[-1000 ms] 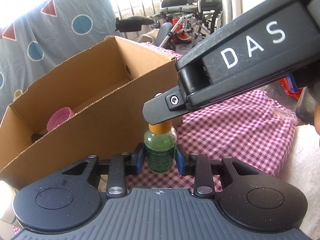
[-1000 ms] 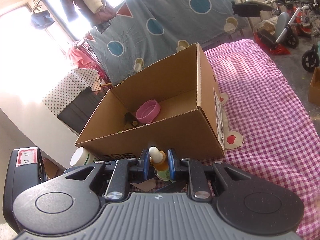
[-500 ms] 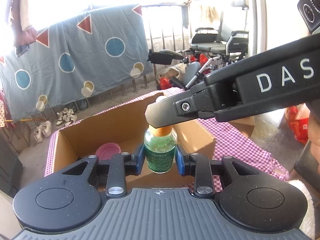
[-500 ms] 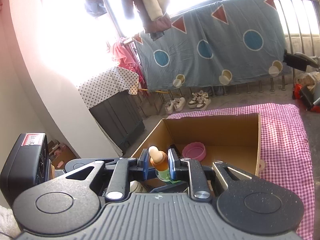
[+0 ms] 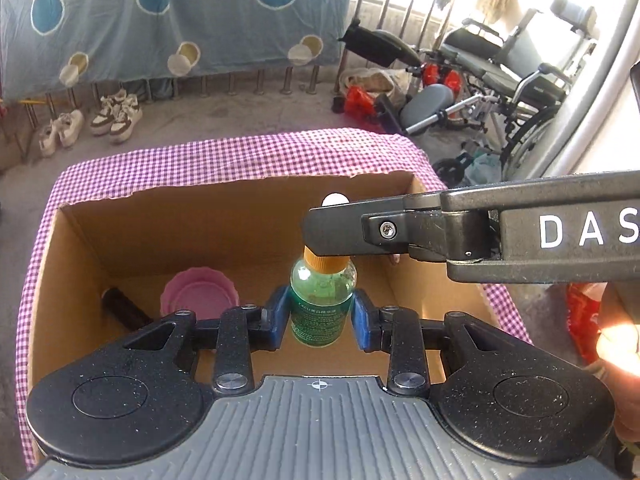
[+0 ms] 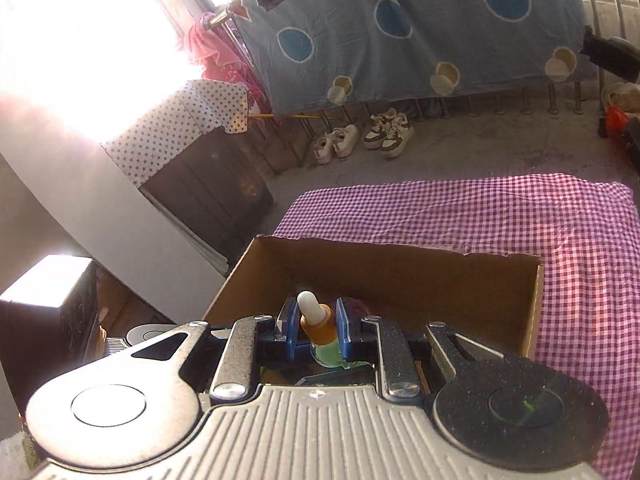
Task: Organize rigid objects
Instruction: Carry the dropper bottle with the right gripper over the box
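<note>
A small green dropper bottle (image 5: 322,304) with an orange collar and white bulb hangs over the open cardboard box (image 5: 240,216). My left gripper (image 5: 320,314) has its blue pads on either side of the bottle's body. My right gripper (image 6: 318,330) is shut on the orange collar (image 6: 318,328) and reaches in from the right in the left wrist view (image 5: 340,236). In the box lie a pink bowl (image 5: 198,294) and a dark cylinder (image 5: 120,308).
The box stands on a table with a purple checked cloth (image 6: 500,212). Beyond are a blue patterned sheet (image 5: 180,12), shoes (image 5: 116,114) on the floor and wheelchairs (image 5: 500,72). A dark cabinet (image 6: 212,184) stands at the left.
Both grippers have lifted the bottle from the cloth in front of the box and carried it up and over the box opening; the views now look down into the box.
</note>
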The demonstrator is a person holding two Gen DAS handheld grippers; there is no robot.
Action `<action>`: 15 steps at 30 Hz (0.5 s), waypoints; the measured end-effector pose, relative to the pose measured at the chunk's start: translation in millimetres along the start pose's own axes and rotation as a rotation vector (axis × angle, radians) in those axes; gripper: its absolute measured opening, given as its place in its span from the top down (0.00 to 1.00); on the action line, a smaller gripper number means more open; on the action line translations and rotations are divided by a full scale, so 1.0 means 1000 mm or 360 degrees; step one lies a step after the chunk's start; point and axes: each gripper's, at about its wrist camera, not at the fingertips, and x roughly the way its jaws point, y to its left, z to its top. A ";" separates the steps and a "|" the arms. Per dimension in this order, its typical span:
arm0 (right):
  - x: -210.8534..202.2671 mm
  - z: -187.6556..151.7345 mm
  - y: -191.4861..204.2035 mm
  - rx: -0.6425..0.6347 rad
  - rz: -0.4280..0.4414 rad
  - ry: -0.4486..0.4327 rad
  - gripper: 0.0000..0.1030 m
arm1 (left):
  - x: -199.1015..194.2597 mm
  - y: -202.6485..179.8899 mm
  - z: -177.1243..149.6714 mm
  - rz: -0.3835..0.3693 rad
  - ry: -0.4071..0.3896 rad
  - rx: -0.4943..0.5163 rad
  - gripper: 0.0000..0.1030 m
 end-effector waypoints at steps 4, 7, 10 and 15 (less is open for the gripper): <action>0.029 0.005 -0.019 0.0016 -0.0040 0.0060 0.80 | 0.019 0.005 0.005 0.0051 0.0084 -0.0043 0.68; 0.045 0.005 -0.028 0.0005 -0.0076 0.0088 0.81 | 0.023 0.009 0.005 0.0070 0.0119 -0.0081 0.68; 0.056 0.002 -0.033 -0.0002 -0.0111 0.0108 0.82 | 0.024 0.009 0.005 0.0078 0.0144 -0.0103 0.68; 0.062 0.003 -0.033 -0.0029 -0.0110 0.0095 0.87 | 0.024 0.003 0.005 0.0064 0.0143 -0.0056 0.65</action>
